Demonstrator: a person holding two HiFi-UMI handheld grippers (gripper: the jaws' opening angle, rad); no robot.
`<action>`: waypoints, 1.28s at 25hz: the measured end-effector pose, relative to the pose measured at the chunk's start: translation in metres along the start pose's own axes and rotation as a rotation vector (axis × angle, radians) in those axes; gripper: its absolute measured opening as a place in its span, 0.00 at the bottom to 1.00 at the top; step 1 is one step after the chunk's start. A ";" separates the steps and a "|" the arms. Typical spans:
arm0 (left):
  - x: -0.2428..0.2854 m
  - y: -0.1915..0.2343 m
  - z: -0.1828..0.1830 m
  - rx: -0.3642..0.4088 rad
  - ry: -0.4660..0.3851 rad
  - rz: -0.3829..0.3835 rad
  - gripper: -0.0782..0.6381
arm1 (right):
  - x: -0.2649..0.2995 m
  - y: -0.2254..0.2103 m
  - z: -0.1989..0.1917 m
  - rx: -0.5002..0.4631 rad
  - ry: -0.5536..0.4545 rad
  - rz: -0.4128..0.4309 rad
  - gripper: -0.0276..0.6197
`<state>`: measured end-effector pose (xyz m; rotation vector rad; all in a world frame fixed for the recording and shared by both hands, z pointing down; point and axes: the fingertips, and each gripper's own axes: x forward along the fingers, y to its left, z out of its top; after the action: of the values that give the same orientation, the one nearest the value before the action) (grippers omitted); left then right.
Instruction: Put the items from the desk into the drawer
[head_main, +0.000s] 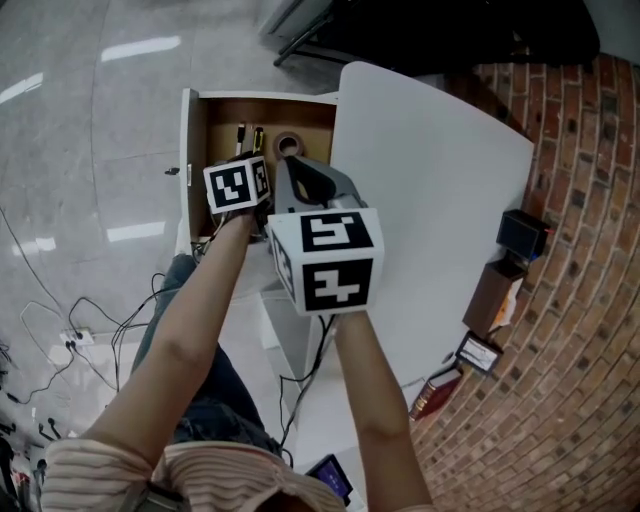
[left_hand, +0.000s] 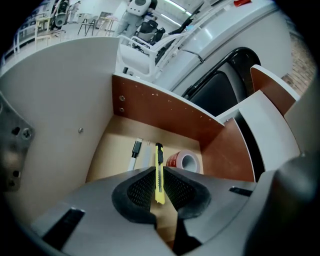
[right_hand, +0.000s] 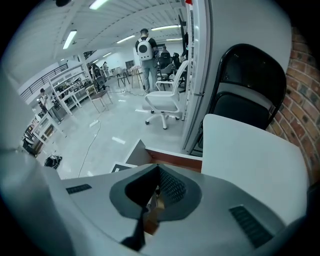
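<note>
Utility knife (left_hand: 159, 155), yellow with black slider: held lengthwise between the pads of the left tongs (left_hand: 159, 172), which are closed narrowly on its body. It is carried over the floor of the open drawer (left_hand: 165, 117), about midway between the side walls; contact with the floor cannot be made out.

Drawer, brown inside: pulled out beyond the edge of the white worktop (head_main: 440, 180).

Contents on the drawer floor: a cable plug (left_hand: 136, 150), laid just left of the knife; a red tape roll (left_hand: 184, 161), set near the right wall.

Right tongs (right_hand: 157, 166): pads brought together at the tips, nothing gripped, held above the worktop edge beside the drawer.
</note>
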<state>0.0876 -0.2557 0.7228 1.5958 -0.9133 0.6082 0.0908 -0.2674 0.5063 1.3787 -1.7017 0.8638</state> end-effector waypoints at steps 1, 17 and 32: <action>0.001 0.001 -0.001 -0.012 0.002 -0.001 0.18 | 0.001 0.001 0.001 -0.006 0.003 0.000 0.07; 0.022 0.004 -0.009 -0.041 0.039 -0.007 0.18 | 0.005 0.006 0.005 -0.029 0.008 0.005 0.07; 0.028 0.017 -0.022 0.029 0.118 0.096 0.18 | 0.005 0.004 0.005 -0.036 0.001 -0.010 0.07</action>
<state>0.0908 -0.2415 0.7596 1.5311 -0.9001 0.7773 0.0859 -0.2736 0.5076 1.3615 -1.7002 0.8241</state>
